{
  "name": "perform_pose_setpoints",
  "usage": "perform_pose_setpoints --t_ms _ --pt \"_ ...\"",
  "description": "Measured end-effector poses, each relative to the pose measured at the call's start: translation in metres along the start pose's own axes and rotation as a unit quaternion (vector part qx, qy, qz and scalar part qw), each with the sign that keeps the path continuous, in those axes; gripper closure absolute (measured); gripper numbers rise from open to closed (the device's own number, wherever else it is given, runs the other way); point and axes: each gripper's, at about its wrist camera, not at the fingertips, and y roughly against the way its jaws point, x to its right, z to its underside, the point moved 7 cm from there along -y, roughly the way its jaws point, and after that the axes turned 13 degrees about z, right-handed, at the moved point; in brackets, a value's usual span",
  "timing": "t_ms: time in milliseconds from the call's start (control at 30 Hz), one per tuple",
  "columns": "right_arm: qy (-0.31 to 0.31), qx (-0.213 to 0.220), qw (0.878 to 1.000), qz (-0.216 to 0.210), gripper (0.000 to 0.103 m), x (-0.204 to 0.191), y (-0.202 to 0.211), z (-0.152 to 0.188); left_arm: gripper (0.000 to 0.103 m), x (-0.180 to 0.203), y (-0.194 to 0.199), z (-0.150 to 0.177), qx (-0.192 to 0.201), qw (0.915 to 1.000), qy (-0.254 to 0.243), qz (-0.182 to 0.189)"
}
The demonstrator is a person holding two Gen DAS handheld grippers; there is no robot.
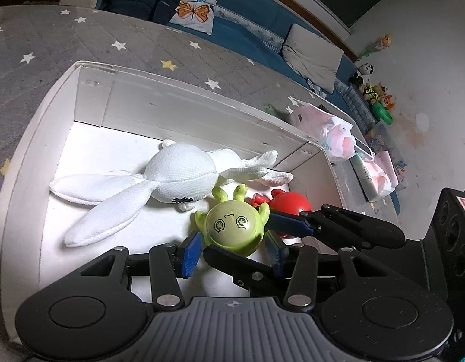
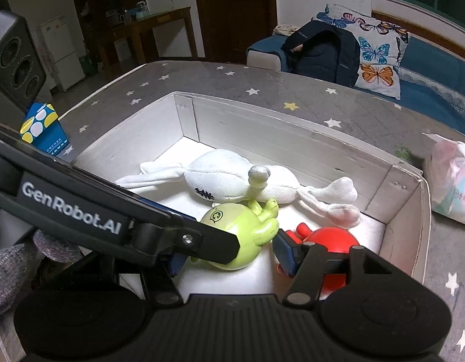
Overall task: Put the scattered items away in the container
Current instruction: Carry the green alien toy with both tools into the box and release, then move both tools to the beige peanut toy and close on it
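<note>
Right now, both grippers are reaching into the white box [image 1: 184,107], which is sitting on a grey star-printed cover [image 2: 262,81]. The green toy [image 1: 232,226], a round figure with stubby limbs and star-shaped eyes, is resting on the box floor near the front, its face showing toward the left wrist camera.

The left gripper [image 1: 232,252] is flanking this toy with its fingers spread, one blue pad [image 1: 188,253] sitting just beside the toy's flank and the other partly hidden behind it. I cannot tell whether the pads are pressing on the toy.

The right gripper [image 2: 231,258] is coming in from the other side, so the fingers of the two tools are crossing at the toy. Its fingers are also standing apart around the toy. One pad [image 2: 285,252] is lying against or just beside a green limb, while the opposite pad is mostly covered by the left gripper's black finger, so I cannot tell whether it is pinching.

A red toy [image 2: 332,241] is lying just beside the green one, on its far side from the left gripper. A white plush rabbit [image 1: 178,175] is sprawling behind both, ears and limbs stretching along the back wall. Outside the box, a pink plastic bag [image 2: 452,178] is sitting near one corner and a blue carton [image 2: 42,129] near another.
</note>
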Motion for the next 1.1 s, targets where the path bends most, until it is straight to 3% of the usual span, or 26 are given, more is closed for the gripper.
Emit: perform_pose_setpoints --t_ms 467,767,1100 --pt "-0.008 0.043 0.999 -0.002 0.043 0.002 0.025 0.008 0.055 0.032 0.044 0.014 0.062 0.9972 -0.039 -0.013" --pt "-0.012 0.108 0.994 0.004 0.043 0.002 0.079 0.020 0.056 0.069 0.068 0.041 0.099 0.9911 -0.088 -0.015" --pt "0.003 0.164 0.986 0.010 0.038 -0.011 0.133 0.059 0.056 0.082 0.081 0.083 0.115 0.9899 -0.081 0.012"
